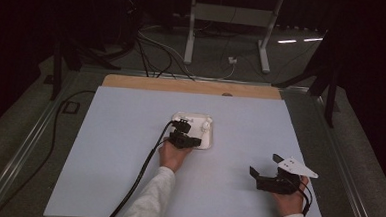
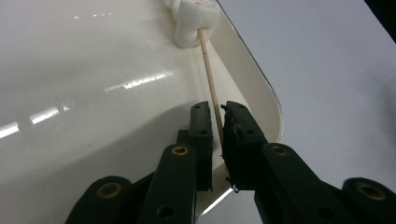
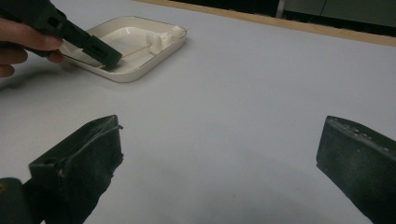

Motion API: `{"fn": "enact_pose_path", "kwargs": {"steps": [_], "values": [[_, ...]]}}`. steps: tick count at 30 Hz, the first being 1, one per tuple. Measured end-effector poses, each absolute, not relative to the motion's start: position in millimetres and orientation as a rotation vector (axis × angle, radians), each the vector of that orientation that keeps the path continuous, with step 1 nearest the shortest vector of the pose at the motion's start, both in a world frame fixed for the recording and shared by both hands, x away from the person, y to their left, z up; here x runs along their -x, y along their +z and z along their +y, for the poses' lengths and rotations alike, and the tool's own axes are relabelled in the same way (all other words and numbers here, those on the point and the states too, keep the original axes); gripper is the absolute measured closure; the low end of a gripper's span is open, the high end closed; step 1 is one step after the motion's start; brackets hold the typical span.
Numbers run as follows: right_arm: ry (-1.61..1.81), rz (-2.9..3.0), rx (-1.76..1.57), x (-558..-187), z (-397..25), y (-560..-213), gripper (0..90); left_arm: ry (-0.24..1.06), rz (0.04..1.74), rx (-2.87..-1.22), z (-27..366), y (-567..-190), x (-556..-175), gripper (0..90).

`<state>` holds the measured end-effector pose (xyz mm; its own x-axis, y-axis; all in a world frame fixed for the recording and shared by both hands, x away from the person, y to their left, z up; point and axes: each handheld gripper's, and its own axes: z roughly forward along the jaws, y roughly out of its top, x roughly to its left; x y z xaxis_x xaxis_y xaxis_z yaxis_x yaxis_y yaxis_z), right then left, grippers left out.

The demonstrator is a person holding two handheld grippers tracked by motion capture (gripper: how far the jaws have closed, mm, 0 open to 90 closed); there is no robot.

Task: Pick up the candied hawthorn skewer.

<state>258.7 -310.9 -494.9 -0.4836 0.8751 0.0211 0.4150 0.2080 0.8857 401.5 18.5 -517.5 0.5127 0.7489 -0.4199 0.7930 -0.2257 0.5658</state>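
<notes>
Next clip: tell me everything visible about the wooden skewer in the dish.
The skewer is a thin, pale stick, wood by its look, lying low across the white dish. Its far end is pushed into a white marshmallow-like lump near the dish's rim. Its near end sits between the jaws of the left gripper, which are closed on it. The right gripper is apart, open.

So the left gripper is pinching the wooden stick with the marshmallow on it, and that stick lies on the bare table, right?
Not quite. The left gripper does pinch the wooden stick with the marshmallow, but the stick lies in the white dish, not on the bare table, as the left gripper view shows.
</notes>
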Motion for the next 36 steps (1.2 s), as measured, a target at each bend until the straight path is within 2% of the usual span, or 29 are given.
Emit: {"fn": "enact_pose_path", "kwargs": {"steps": [1,4,14,36], "values": [[1.224,1.994,-1.193,-259,-311,-495,0.3,-0.071,1.262,-2.001,17,-517,-403,81.2],[1.224,1.995,-1.192,-259,-311,-495,0.3,-0.071,1.276,-2.005,13,-518,-405,90.0],[1.228,1.988,-1.197,-258,-313,-495,0.3,-0.065,1.279,-1.984,25,-511,-401,90.0],[1.261,2.006,-1.199,-256,-306,-495,0.3,0.031,1.197,-1.860,82,-484,-370,90.0]]}}
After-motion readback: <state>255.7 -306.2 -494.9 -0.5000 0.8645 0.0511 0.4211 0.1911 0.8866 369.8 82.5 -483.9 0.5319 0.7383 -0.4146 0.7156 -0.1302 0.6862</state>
